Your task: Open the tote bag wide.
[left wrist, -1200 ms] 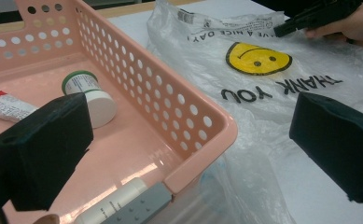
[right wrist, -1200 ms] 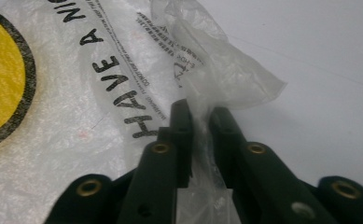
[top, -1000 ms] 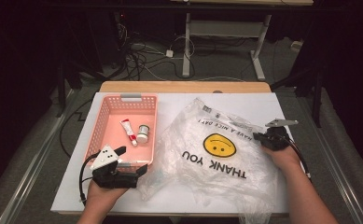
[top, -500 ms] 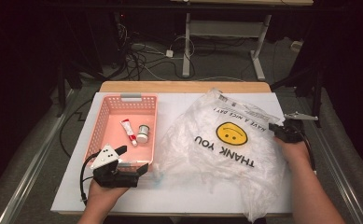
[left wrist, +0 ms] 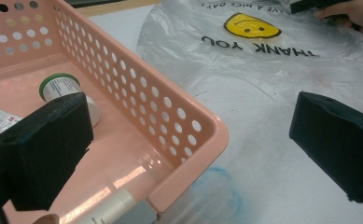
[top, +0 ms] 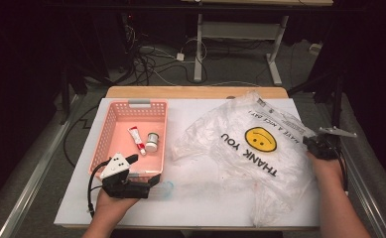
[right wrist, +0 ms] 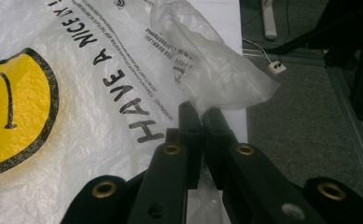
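Tongs at work on a white table (top: 200, 208): from my remote seat I see the right tongs (top: 310, 142) clenched on the edge of a clear plastic bag (top: 260, 163), pinching the thin film at the table's right side. In the right gripper view the two black jaws stand pressed together with the crumpled plastic caught between them, beside the printed words HAVE A NICE DAY. The bag lies spread across the right half of the table, its yellow smiley face (top: 260, 139) and THANK YOU lettering upside down from my side, its near end reaching the table's front edge.

My left tongs (top: 153, 182) are released, jaws standing wide apart at the near right corner of a pink perforated basket (top: 112, 125). In the left gripper view one pad hangs over the basket's inside and the other over the bag's edge, with the basket's corner between them; neither pad presses on anything.

Inside the basket lie a small white tube with red print (top: 136, 139) and, just beside it, a little round jar (top: 152, 141). Another pale tube (left wrist: 109, 210) rests against the basket's near wall, partly hidden.
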`<move>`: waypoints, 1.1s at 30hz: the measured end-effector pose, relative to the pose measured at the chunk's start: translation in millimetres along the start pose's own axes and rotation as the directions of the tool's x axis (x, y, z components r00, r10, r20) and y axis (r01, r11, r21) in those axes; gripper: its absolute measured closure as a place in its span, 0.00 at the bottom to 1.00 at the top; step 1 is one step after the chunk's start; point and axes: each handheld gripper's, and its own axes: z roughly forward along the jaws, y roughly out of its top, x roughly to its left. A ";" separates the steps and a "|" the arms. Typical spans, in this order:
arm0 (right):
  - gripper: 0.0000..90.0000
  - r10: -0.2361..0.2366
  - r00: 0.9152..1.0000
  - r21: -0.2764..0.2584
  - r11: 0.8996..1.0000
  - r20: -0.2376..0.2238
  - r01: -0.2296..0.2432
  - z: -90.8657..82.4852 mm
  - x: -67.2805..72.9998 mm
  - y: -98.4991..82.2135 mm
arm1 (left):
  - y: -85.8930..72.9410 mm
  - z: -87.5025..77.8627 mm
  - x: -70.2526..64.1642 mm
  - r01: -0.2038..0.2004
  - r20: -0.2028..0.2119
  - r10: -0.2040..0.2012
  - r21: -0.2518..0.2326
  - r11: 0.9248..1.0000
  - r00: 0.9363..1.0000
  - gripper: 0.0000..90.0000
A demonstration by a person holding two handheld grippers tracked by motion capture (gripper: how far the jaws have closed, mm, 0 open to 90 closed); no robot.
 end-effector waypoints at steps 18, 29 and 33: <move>0.64 -0.022 0.992 -0.072 0.997 -0.121 0.013 -59.5 15.3 -42.4 | -1.5 3.2 -6.0 -0.019 0.018 0.019 0.005 1.000 1.000 0.00; 0.45 -0.092 0.980 -0.162 0.985 -0.175 0.063 -92.5 36.3 -57.6 | -3.7 1.7 -2.7 -0.008 0.007 0.008 0.005 1.000 1.000 0.00; 0.34 -0.120 0.974 -0.180 0.980 -0.191 0.086 -91.4 43.6 -57.2 | -5.1 -0.5 -1.2 -0.003 0.017 0.003 0.010 1.000 1.000 0.00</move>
